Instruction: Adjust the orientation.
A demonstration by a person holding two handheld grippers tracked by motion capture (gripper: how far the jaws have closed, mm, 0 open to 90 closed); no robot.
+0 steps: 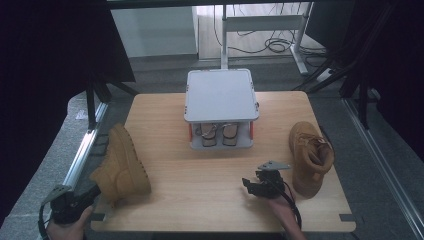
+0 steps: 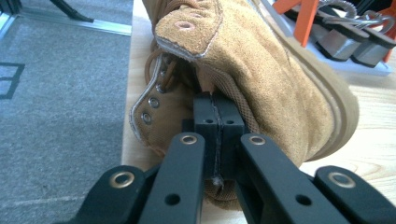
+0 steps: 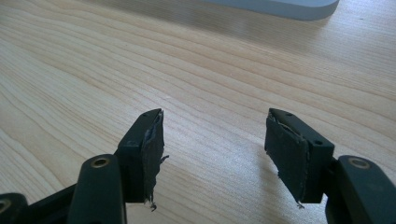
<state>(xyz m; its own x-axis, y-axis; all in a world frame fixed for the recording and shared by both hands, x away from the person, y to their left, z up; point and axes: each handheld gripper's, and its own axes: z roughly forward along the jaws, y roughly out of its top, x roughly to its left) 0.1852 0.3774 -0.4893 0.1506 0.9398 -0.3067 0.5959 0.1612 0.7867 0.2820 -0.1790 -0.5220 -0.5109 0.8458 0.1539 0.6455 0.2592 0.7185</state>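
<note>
The tan suede lace-up boot (image 1: 121, 164) lies on its side at the left edge of the light wooden table (image 1: 210, 195), its heel collar pinched between the closed jaws of the left gripper (image 2: 215, 116). The right gripper (image 1: 260, 184) rests on the table's near right part with jaws apart and nothing between them, just beside a second tan suede boot (image 1: 310, 157).

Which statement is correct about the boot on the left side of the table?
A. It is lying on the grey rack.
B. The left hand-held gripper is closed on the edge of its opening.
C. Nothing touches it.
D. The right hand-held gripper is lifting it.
B: the left hand-held gripper has its jaws pressed together on the collar of the left boot, at the table edge.
</note>
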